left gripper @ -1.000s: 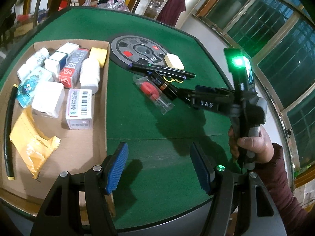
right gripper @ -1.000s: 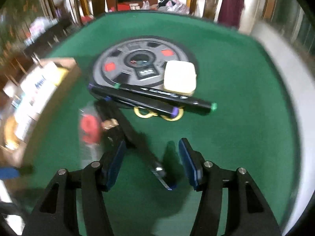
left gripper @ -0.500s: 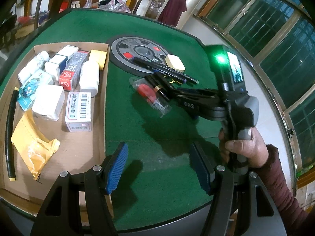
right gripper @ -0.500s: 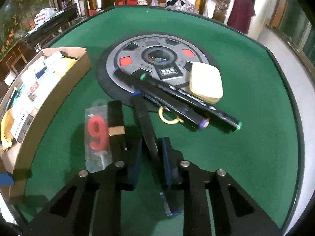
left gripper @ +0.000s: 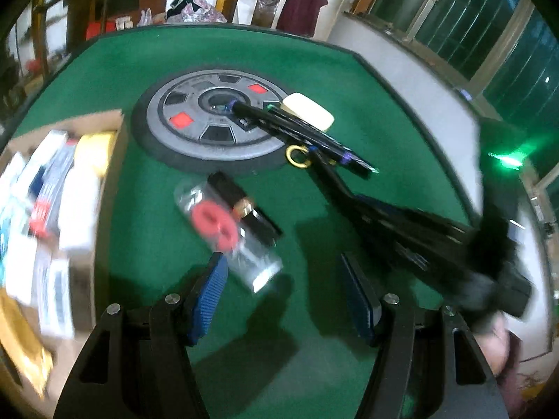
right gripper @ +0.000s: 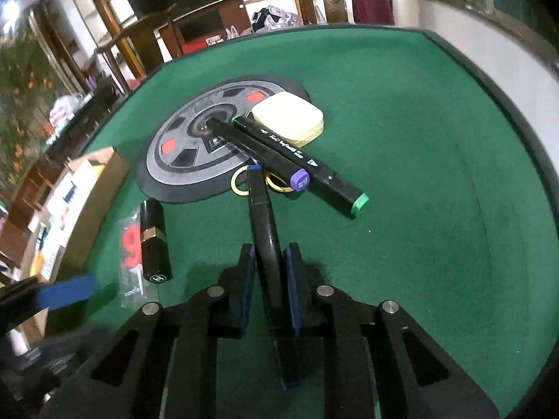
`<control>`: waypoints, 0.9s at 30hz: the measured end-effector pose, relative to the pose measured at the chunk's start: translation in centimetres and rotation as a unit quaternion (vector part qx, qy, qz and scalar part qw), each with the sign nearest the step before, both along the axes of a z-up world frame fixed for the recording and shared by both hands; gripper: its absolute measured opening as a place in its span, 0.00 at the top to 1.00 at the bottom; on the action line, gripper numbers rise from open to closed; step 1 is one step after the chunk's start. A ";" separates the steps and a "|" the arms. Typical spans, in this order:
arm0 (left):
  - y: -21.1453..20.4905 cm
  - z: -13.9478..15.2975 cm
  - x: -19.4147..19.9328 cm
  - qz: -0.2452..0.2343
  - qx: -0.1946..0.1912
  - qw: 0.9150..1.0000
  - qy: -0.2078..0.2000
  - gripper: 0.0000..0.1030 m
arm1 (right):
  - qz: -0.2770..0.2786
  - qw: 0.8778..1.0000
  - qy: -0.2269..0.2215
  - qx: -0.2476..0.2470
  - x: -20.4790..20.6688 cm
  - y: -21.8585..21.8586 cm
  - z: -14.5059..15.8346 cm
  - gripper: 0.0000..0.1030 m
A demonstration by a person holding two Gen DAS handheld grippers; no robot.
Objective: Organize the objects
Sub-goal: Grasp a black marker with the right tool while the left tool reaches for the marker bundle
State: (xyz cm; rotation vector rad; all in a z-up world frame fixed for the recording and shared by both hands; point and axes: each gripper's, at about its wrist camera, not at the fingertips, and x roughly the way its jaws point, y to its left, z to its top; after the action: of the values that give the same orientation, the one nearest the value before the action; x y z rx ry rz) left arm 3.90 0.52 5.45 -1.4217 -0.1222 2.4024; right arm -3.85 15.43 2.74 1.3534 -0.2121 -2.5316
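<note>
My right gripper (right gripper: 268, 262) is shut on a black marker (right gripper: 260, 206) with blue ends; it also shows in the left wrist view (left gripper: 326, 174). Two more black markers (right gripper: 279, 146) lie crossed over the grey disc (right gripper: 195, 153), beside a cream case (right gripper: 288, 118) and yellow rings (right gripper: 239, 183). A black lipstick (right gripper: 153, 241) lies on a clear packet with a red 9 candle (right gripper: 131, 248). My left gripper (left gripper: 284, 293) is open and empty, just in front of that packet (left gripper: 223, 227).
A cardboard box (left gripper: 52, 209) with several cartons and a yellow packet stands on the left of the green table (right gripper: 419, 192). Chairs and shelves stand beyond the far table edge. A window wall runs along the right.
My right gripper closed on the blue-ended marker and holds it off the lipstick's side. My left gripper moved forward toward the candle packet; its view is blurred by motion.
</note>
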 end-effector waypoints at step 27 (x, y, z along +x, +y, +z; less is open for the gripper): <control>2.5 -2.7 -9.1 0.026 0.045 0.998 -0.036 0.58 | -0.032 0.997 -0.018 -0.065 0.1 2.3 -0.3 0.85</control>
State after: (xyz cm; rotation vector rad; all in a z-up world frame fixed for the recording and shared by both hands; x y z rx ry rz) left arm -5.19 3.03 2.73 -1.4806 -0.2858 2.3561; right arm -3.74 17.75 2.42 1.3637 -0.4267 -2.4960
